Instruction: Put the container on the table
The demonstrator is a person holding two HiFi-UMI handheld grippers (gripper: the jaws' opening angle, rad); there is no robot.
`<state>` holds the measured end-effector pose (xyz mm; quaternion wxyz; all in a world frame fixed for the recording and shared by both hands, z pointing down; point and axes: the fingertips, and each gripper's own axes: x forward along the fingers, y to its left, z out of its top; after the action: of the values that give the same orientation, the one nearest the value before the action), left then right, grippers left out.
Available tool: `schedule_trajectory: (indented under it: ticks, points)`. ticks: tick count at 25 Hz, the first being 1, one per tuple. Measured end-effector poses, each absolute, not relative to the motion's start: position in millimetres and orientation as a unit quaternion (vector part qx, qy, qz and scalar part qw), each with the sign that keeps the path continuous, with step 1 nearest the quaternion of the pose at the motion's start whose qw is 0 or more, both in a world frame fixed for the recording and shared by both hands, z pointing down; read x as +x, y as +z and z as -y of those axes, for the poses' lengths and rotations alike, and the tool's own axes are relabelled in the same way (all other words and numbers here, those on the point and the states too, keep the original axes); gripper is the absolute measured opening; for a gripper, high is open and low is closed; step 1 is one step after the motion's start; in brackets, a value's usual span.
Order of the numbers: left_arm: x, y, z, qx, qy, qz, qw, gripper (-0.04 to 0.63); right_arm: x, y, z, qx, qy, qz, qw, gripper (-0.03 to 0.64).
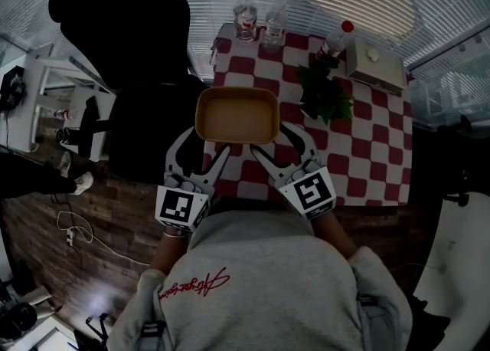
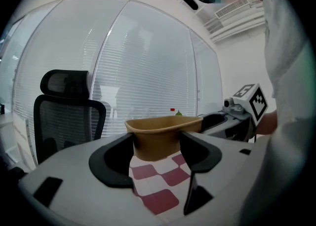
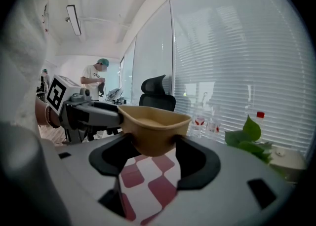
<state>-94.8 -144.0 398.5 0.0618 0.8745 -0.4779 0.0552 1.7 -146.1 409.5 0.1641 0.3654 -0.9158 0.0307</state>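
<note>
Left gripper: jaws closed against the near-left end of the container, one jaw on each side wall. Right gripper: same grip on the near-right end. Container is tan, open-topped and looks empty. It is held level over the near left part of the table, with checked cloth showing beneath it in both gripper views. Plant just right of it. Bottles at the far edge. Black chair beside the table's left side.

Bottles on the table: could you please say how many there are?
3: left clear bottle and right clear bottle at the far edge; red-capped bottle by the plant; others may be hidden.
</note>
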Motion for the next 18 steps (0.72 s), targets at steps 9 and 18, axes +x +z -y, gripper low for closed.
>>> schedule_trajectory:
  ticks: [9, 18]
  points:
    - [-95.2, 411.1, 147.1, 0.873, 0.065, 0.478, 0.068, 0.305, 2.2, 419.8, 149.0, 0.362, 0.040, 0.915, 0.173, 0.285]
    - [-93.2, 417.0, 147.9, 0.873, 0.072, 0.476, 0.071, 0.304, 2.7, 428.8, 148.9, 0.359, 0.046, 0.914, 0.181, 0.284]
